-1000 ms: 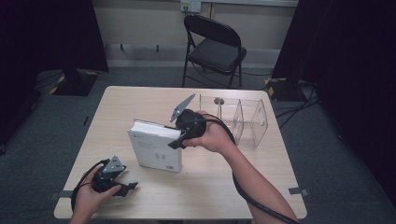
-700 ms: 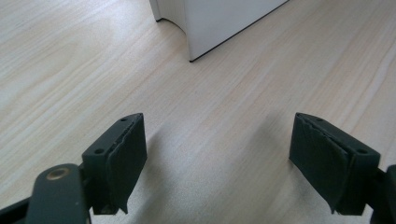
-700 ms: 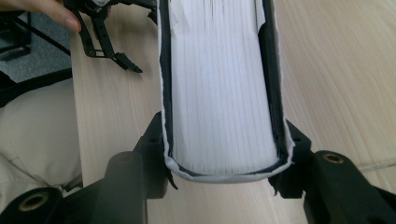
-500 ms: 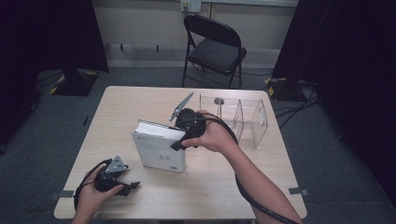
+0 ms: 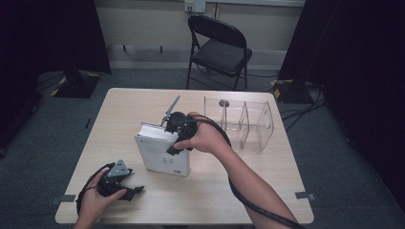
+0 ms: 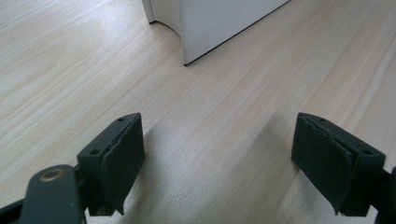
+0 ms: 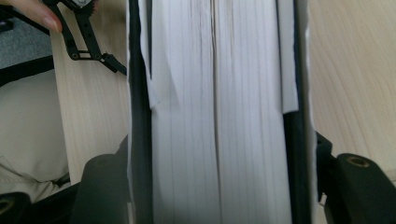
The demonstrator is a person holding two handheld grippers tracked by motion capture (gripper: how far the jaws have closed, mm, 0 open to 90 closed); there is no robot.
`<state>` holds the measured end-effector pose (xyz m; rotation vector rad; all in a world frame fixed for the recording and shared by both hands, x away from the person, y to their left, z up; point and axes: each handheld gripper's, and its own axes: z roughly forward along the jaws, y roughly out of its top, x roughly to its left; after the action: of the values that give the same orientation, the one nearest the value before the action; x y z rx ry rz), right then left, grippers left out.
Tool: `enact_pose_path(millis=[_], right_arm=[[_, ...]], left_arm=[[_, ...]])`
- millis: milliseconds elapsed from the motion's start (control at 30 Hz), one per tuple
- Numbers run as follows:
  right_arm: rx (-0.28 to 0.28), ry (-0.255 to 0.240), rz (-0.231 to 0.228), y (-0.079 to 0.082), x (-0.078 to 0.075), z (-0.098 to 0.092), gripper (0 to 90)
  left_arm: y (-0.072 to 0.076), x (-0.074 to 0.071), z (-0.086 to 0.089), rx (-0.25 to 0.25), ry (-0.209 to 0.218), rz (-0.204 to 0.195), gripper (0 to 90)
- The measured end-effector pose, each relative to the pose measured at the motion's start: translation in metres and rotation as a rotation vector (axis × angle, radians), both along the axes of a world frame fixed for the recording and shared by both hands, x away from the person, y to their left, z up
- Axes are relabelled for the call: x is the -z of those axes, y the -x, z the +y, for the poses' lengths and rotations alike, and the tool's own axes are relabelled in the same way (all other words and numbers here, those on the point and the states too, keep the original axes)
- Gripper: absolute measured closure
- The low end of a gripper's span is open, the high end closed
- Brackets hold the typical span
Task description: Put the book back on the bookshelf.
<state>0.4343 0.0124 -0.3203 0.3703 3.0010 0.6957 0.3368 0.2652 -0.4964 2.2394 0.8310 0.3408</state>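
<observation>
**Right gripper straddles a standing white book while its jaws widen**

Currently, the thick white hardcover book (image 5: 162, 155) stands tilted on its lower edge at the centre of the high view, on the pale wood-grain table (image 5: 229, 195), its spine side leaning toward the lower right. The right gripper (image 5: 173, 138) comes over its top edge from the right. In the right gripper view the book's page block (image 7: 215, 116) runs straight up the middle of the frame between the two black jaws, which sit just outside the covers; they have just been opening, and whether the pads press the covers at all cannot be told from the frames.

To do this step well, the person would judge whether the book balances before drawing away: a tall, narrow block on a smooth tabletop tips easily, so the jaws should clear both covers evenly and lift off without dragging the loose front leaves, which already fan apart at the upper left of the page edge.

The left gripper (image 6: 233, 158) rests low at the lower left of the high view, its ridged dark pads spread wide with bare table between them.

A clear plastic divided organiser (image 5: 243, 121) stands at the upper right of the table, rigid and glossy, well apart from the book. The covers look matte and stiff, the pages soft and slightly wavy.
</observation>
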Motion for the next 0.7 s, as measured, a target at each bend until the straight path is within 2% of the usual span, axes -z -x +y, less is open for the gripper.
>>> enact_pose_path(millis=[200,367,533,567,700], right_arm=[[-0.018,-0.002,-0.002,-0.003,0.002,0.002,37.0],[-0.004,-0.006,0.009,-0.005,0.003,0.005,35.9],[0.006,0.002,0.044,-0.007,0.005,0.012,37.2],[0.010,0.018,0.052,-0.007,0.006,0.014,38.0],[0.005,0.025,0.051,-0.007,0.008,0.018,38.5]], left_arm=[[0.000,0.002,0.001,-0.003,0.015,-0.003,15.4],[0.000,0.002,0.002,0.006,0.015,-0.014,14.6],[0.000,0.003,0.002,0.010,0.022,-0.020,14.0],[0.000,0.003,0.002,0.010,0.023,-0.019,14.0],[0.000,0.004,0.003,0.012,0.027,-0.021,13.9]])
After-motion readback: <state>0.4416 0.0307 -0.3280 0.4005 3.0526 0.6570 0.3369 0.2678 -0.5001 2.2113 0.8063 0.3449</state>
